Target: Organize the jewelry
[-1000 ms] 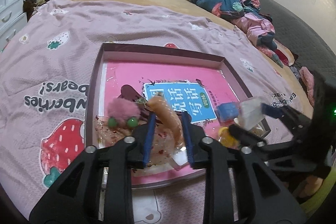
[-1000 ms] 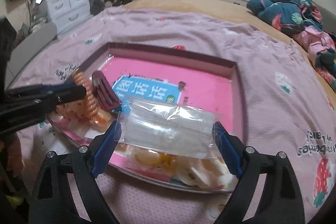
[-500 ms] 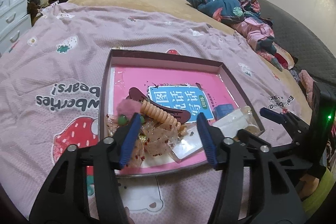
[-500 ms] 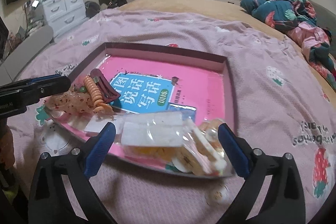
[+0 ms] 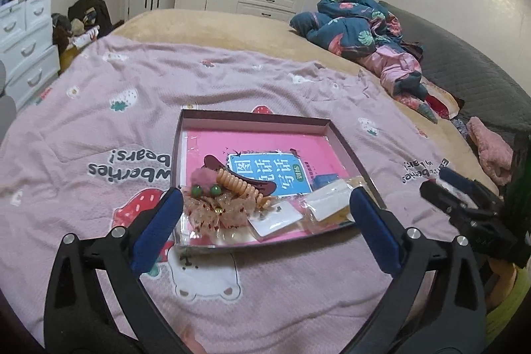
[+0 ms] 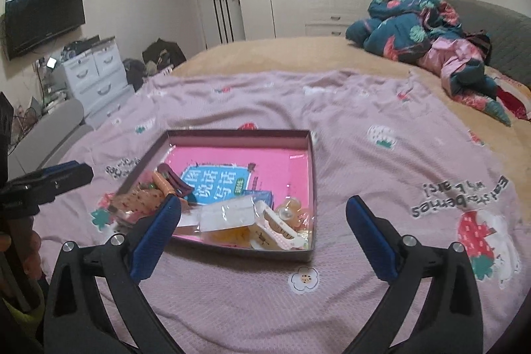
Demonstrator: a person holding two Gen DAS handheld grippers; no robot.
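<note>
Both tongs, left (image 5: 264, 218) and right (image 6: 264, 223), have just opened wide and hold nothing; the spiral hair tie (image 5: 240, 186) and clear packet (image 6: 229, 213) lie ahead in the tray (image 6: 310, 161), suggesting placement done.

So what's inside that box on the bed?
The box holds a pink book, a coiled orange hair tie, a dark red clip, a fluffy pink bobble and clear packets. The book covers the box's bottom.
</note>
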